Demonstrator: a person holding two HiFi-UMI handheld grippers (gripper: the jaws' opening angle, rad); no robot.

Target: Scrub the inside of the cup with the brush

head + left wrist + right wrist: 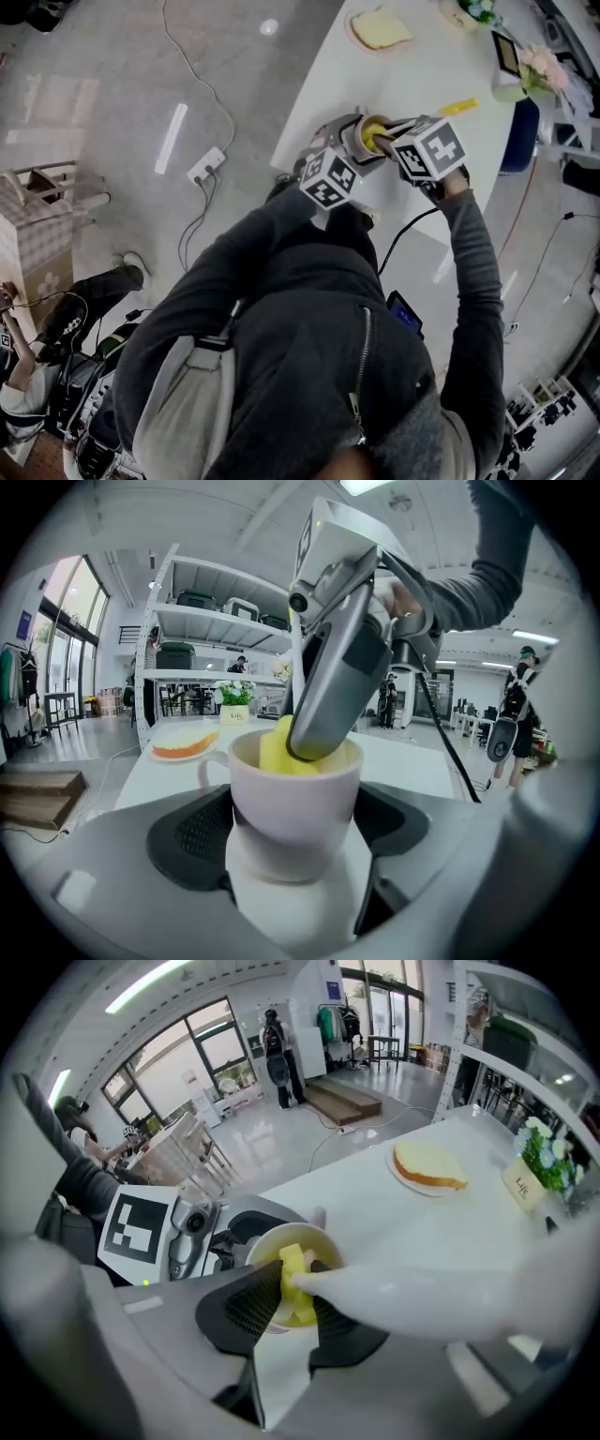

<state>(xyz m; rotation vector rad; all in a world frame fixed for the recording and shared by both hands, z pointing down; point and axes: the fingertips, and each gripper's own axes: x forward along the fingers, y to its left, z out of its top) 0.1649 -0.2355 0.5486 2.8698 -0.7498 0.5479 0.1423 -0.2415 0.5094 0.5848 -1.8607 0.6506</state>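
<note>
Right claw (295,1286) is clamped on the brush (292,1265), whose yellow head points ahead and down, already inside the cup (262,1241). Left claw (296,834) grips that cup by its body, upright and mouth up, at the near edge of the white worktop (403,1213) (the cup's ear faces the view's left). The brush's long axis dips steeply into the opening, leaning slightly, so scrubbing likely means working the head round the inner wall along that line.
</note>
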